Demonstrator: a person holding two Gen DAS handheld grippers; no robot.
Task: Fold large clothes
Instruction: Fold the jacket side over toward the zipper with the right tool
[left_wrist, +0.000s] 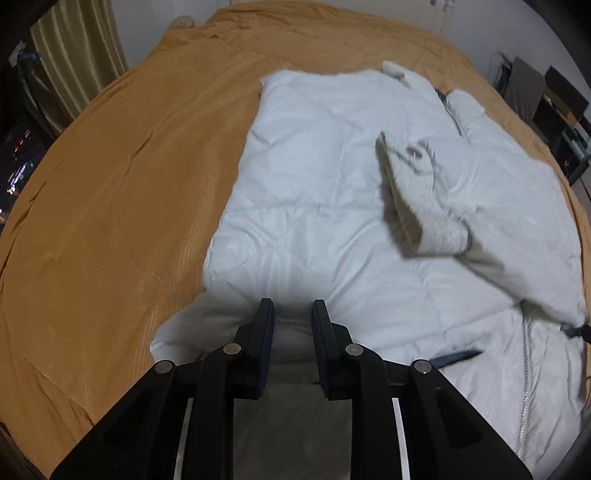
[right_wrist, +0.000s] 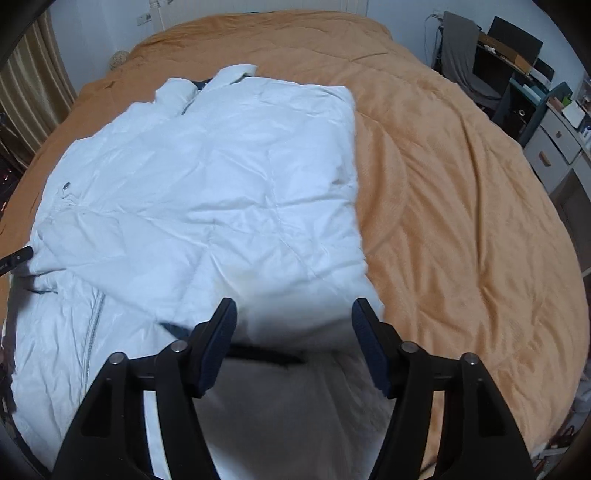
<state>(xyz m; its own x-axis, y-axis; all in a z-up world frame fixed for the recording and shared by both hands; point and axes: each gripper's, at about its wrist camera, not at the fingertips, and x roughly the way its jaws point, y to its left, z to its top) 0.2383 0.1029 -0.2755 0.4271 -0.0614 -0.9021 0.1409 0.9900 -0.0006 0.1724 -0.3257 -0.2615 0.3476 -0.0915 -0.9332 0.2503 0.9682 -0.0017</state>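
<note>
On the orange corduroy bedspread (right_wrist: 461, 177) lies the white quilted padded coat (left_wrist: 314, 184), half-folded; the left gripper (left_wrist: 293, 314) pinches its hem, the right gripper (right_wrist: 293, 314) gapes empty; slick fabric may slip free.

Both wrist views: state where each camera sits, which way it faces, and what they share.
Left wrist: mounted behind the left tool, looking forward along its narrowly spaced fingers, which hold the near edge of the white coat between them, orange bedspread at left.
Right wrist: mounted behind the right tool, fingers wide apart above the coat's near edge, bedspread at right, desk beyond.
Shared: the same coat, bedspread and zipper.
</note>
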